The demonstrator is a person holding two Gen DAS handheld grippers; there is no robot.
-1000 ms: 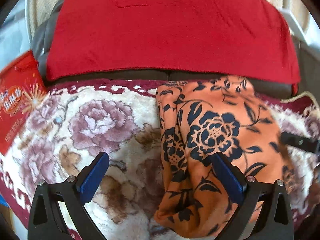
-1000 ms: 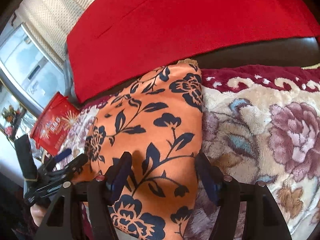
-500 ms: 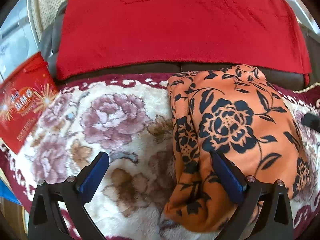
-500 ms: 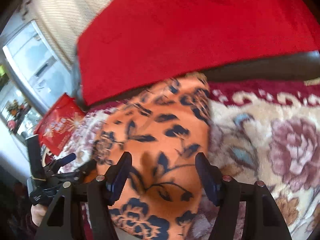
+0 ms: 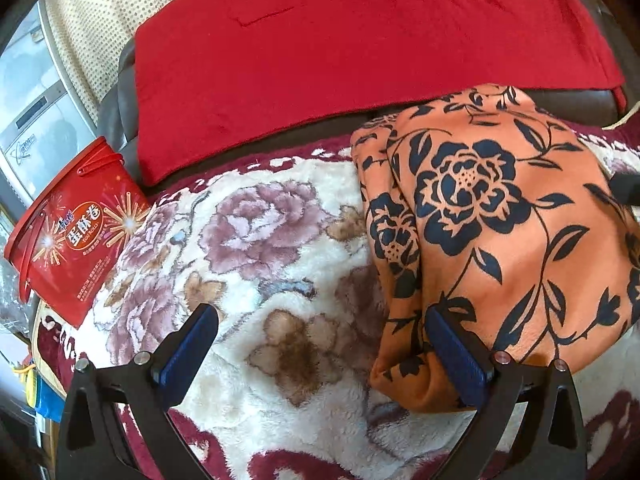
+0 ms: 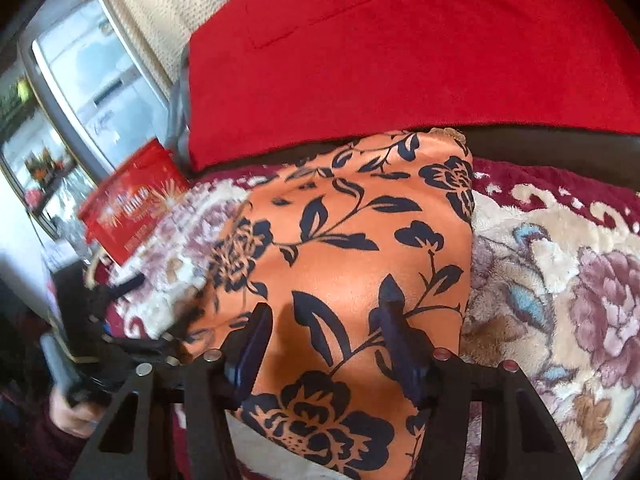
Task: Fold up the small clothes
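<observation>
So the orange floral garment is lying on the fluffy rose-patterned blanket that's covering the sofa seat, already doubled over into a narrow bundle with its far end reaching up toward the red throw draped on the backrest. Both tools are hanging over the near end of it and neither one is gripping anything. The left gripper is sitting with its jaws spread wide, one blue pad over bare blanket and the other right at the garment's folded left edge, which looks to me like it's lining up to catch that edge. The right gripper is hovering above the middle of the cloth with its jaws apart too, nothing between them that I can see. My guess is they're both staying near the bottom hem so the next fold can be carried up toward the backrest. There's a red snack tub parked off at the blanket's left edge, well out of the way.
</observation>
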